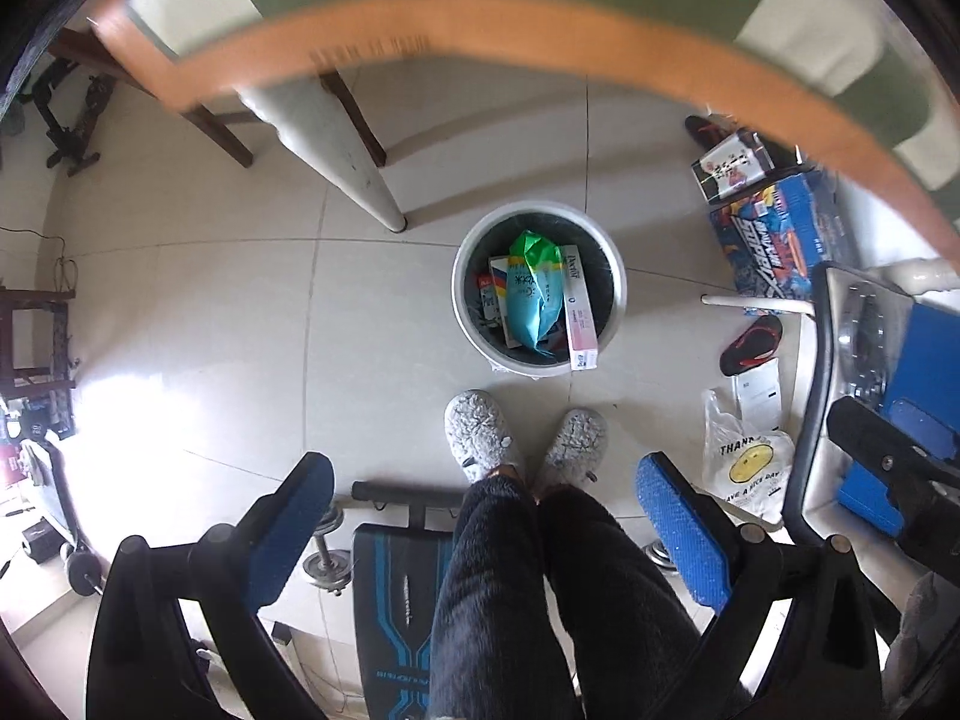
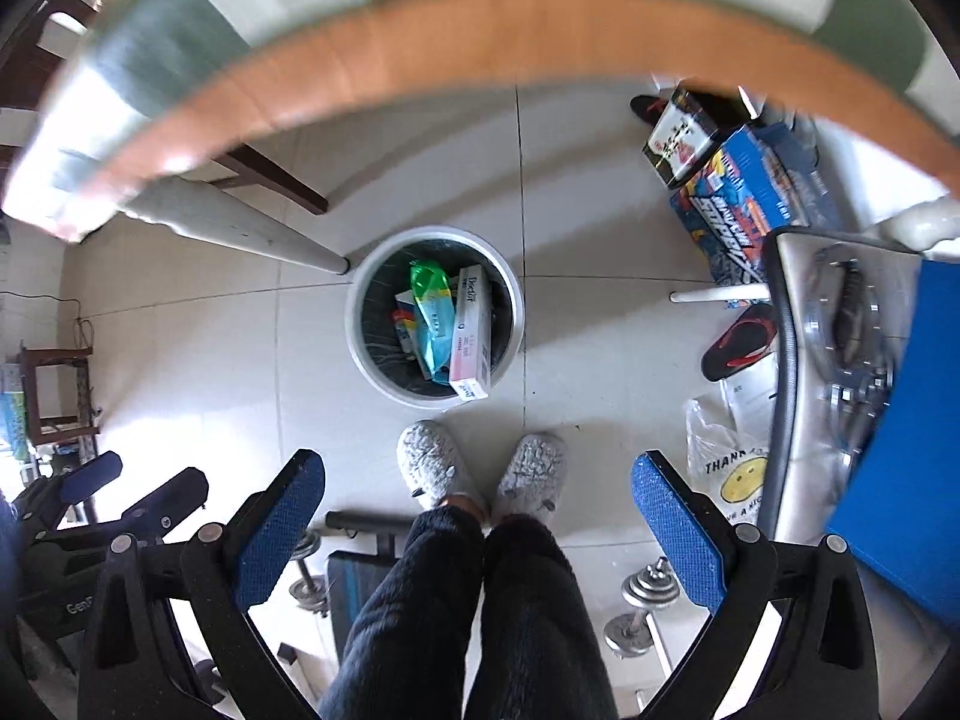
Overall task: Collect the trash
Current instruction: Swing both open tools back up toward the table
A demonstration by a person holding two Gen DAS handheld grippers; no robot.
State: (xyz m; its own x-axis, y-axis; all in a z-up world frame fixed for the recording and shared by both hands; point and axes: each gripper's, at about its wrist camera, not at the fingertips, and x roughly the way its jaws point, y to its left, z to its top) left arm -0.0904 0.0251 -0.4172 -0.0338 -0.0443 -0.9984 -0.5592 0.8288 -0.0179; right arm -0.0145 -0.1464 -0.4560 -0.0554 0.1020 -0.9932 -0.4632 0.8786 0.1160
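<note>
The round white bin (image 1: 539, 288) on the floor holds a teal-green packet (image 1: 531, 294), a pink-white carton (image 1: 579, 312) and smaller wrappers. Both the left gripper (image 1: 486, 534) and right gripper (image 2: 477, 531) hang above it, spread wide and holding nothing.

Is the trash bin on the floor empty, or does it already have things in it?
It holds things: inside the white bin lie a pink-white box and a turquoise bag.

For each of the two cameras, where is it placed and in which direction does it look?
Left wrist: on the left gripper, facing down at the floor and trash bin; its open blue fingers, the person's legs and slippers show.
Right wrist: on the right gripper, facing down likewise; open fingers, legs and the left gripper at the left edge show.
Shared: bin, slippers, table edge, smiley bag.
</note>
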